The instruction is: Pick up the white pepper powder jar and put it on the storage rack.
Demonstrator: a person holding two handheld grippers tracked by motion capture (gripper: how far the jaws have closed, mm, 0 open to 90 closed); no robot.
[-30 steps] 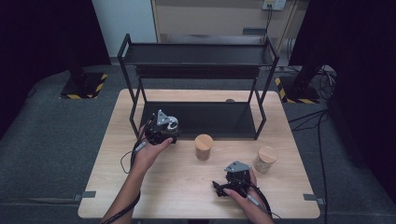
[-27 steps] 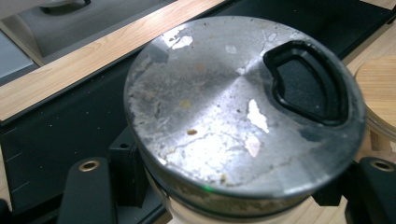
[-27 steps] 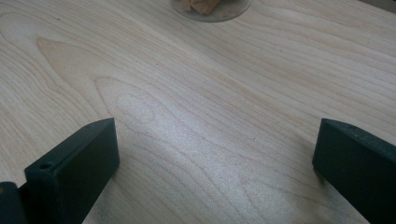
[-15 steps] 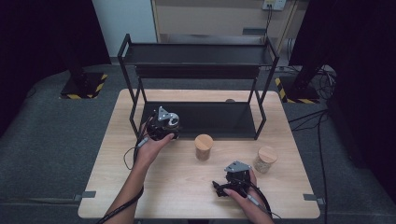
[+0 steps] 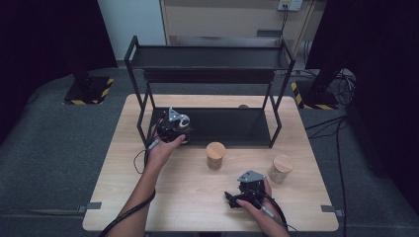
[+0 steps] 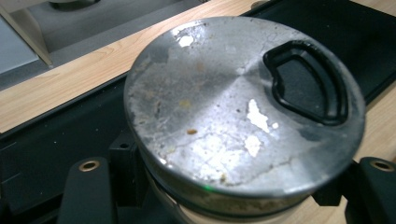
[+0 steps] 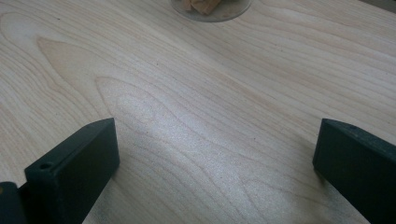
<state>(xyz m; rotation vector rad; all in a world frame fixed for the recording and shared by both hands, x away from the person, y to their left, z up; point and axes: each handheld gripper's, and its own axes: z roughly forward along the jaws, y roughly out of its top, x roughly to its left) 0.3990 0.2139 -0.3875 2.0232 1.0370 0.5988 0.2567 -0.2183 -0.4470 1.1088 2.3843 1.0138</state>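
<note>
Left tool (image 5: 174, 129) clamps metal-lidded jar (image 6: 243, 107) at shelf (image 5: 227, 126); right tool (image 5: 236, 198) wide.

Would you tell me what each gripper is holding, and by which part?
The left gripper clamps a metal-lidded jar by its sides just under the lid; the right gripper holds nothing.

My left gripper (image 5: 174, 129), clamped on the round jar with the scuffed grey metal lid (image 6: 243, 100), has carried it a little farther from me, so it now sits over the front edge of the black metal rack's bottom shelf (image 5: 225, 126).
</note>
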